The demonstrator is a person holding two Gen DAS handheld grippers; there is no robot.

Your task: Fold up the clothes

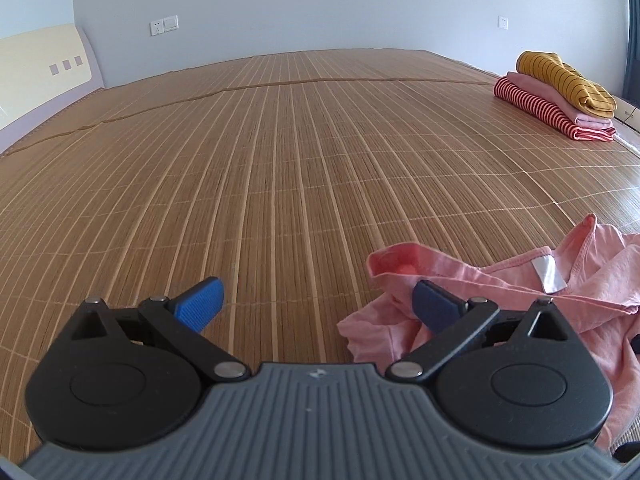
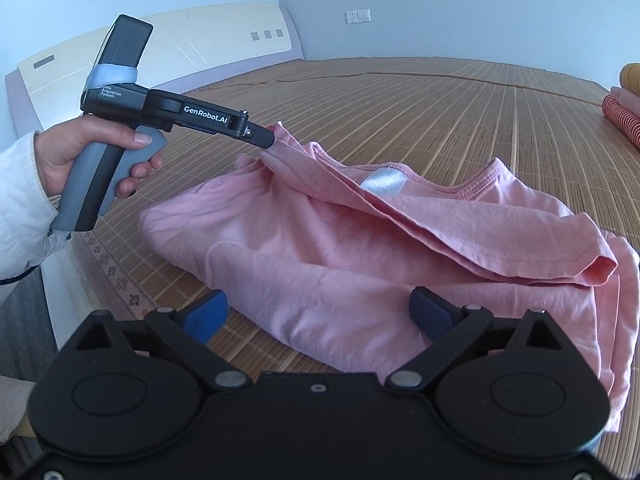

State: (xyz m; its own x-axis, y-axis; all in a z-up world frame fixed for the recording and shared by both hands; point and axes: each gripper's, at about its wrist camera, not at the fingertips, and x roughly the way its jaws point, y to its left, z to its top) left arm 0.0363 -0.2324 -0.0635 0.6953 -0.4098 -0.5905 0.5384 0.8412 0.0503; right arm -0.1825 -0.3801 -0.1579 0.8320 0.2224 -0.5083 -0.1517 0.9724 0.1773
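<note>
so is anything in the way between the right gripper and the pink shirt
Nothing visible. The right gripper is open right at the near edge of the pink shirt, with only bare mat around. The left gripper is at the shirt's far corner, off the path.

surface: bamboo mat [image 1: 280, 160] | on it: pink shirt [image 2: 320, 248], folded stack [image 1: 556, 96]

Rumpled pink shirt [image 2: 360, 248] on bamboo mat [image 2: 460, 112]
</note>
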